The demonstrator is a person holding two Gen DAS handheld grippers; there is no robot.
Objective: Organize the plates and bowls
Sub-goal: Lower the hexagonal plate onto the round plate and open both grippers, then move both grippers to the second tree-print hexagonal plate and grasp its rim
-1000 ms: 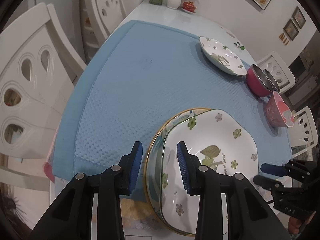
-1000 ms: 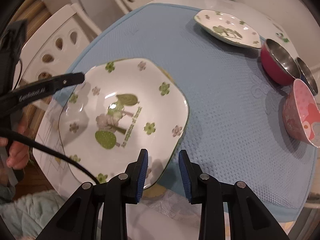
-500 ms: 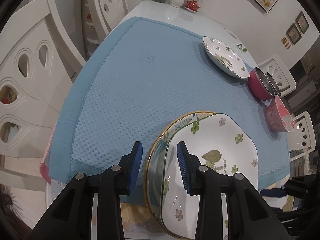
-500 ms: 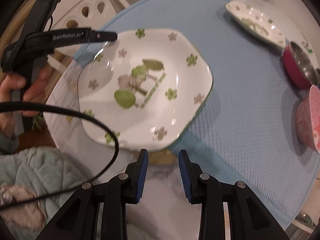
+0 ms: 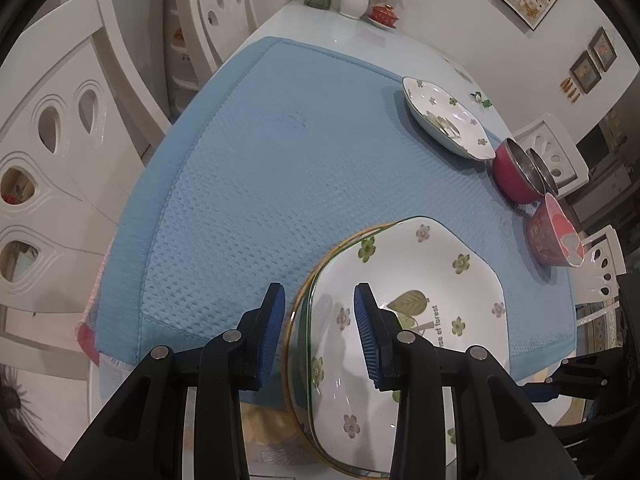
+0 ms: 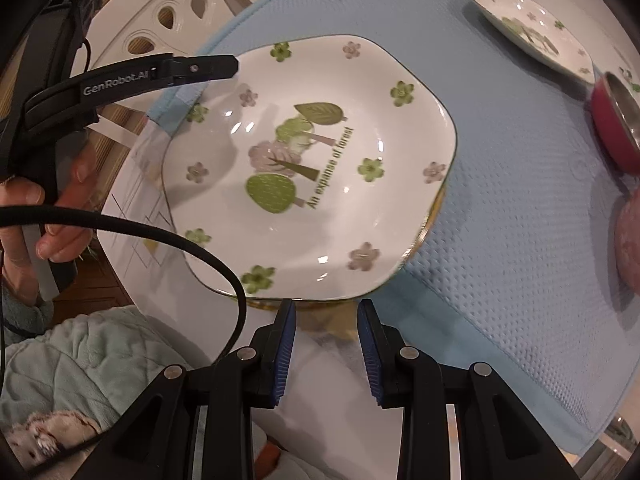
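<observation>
Since a second ago the right gripper (image 6: 326, 346) has pulled back off the near rim of the floral plate (image 6: 312, 176); it now hangs over the bare bench (image 6: 320, 364) edge, jaws part open, nothing between them. The left gripper (image 5: 319, 332) has not shifted: jaws part open, straddling the left rim of the same plate, pads not visibly pressing, so released as far as I can see.

Layout, big to small: blue mat (image 5: 260, 168) covers most of the bench. The floral plate sits at the near edge on top of a gold-rimmed plate (image 5: 298, 308), offset to the right of it, partly overhanging the mat. A second floral plate (image 5: 444, 120) is far right, then a red steel-lined bowl (image 5: 516, 176) and a pink bowl (image 5: 554, 236), all well apart from the stack.

Judgement: the stacking step looks nearly finished, the top plate just isn't centred.

How to do it well:
- nudge the top plate left until the rims line up
- keep the stack back from the bench edge
- lift the left gripper straight up, don't drag the rim
- next fetch the far plate
</observation>
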